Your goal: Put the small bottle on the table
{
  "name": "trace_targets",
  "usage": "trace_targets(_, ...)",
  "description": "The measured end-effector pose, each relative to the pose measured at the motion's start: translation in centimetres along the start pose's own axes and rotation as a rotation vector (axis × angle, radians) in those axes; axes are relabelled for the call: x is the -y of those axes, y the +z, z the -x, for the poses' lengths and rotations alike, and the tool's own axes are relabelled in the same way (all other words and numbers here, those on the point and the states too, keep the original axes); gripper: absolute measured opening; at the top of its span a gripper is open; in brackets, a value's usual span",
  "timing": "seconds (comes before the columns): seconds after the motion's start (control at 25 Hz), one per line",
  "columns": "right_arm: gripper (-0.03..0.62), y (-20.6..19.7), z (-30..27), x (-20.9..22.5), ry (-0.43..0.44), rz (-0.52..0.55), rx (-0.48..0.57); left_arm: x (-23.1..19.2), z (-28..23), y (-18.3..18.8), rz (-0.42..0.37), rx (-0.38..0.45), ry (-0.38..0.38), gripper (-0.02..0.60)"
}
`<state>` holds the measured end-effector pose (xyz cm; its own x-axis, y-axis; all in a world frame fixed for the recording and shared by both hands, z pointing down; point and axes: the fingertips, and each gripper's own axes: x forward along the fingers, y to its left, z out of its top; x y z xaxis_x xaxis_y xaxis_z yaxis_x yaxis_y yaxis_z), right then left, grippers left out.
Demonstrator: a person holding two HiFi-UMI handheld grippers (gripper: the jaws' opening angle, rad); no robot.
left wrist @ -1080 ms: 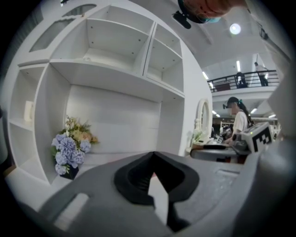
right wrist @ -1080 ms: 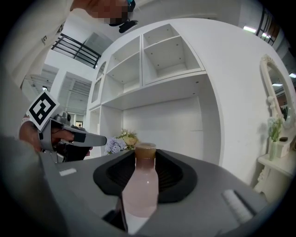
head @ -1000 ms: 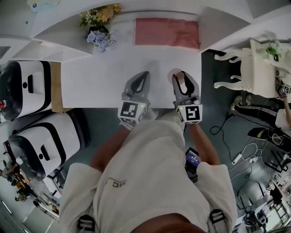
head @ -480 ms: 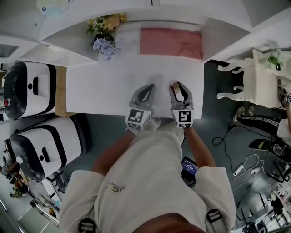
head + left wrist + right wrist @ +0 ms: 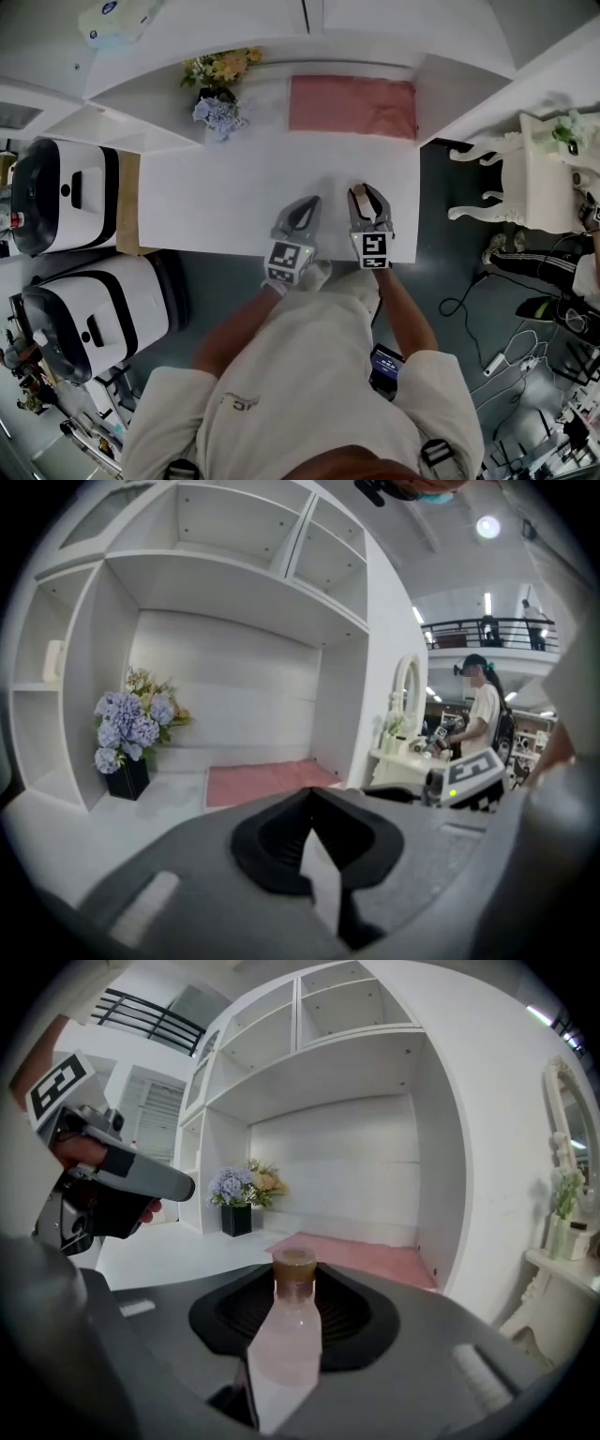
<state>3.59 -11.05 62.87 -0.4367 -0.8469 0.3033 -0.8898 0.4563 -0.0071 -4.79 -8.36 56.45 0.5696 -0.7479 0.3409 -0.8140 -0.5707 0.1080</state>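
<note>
At the front edge of the table (image 5: 234,187), toward its right corner, the right gripper (image 5: 367,195) is clamped on the small bottle (image 5: 286,1330), upright, brown cap up. Can't tell if the bottle touches the tabletop. Left gripper (image 5: 306,204) just beside it, jaws together, empty.

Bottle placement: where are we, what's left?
Done: the small bottle is picked up and clamped upright in the right gripper, over the near edge of the white table.
In hand: the placement itself. The bottle's base is hidden, so contact with the table can't be confirmed.
Left: set it down and open the jaws.
The left gripper is shut and empty.
</note>
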Motion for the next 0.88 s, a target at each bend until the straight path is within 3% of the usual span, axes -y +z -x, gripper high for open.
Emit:
trace_targets(0.28,0.137,-1.4,-1.9,0.0,0.014,0.012,-0.011,0.3,-0.2,-1.3,-0.011,-0.065,-0.007,0.000)
trace_targets(0.88,0.135,-3.0,-3.6,0.4,0.009,0.046,0.030,-0.3,-0.2,-1.4,-0.002,-0.069,0.009,0.000)
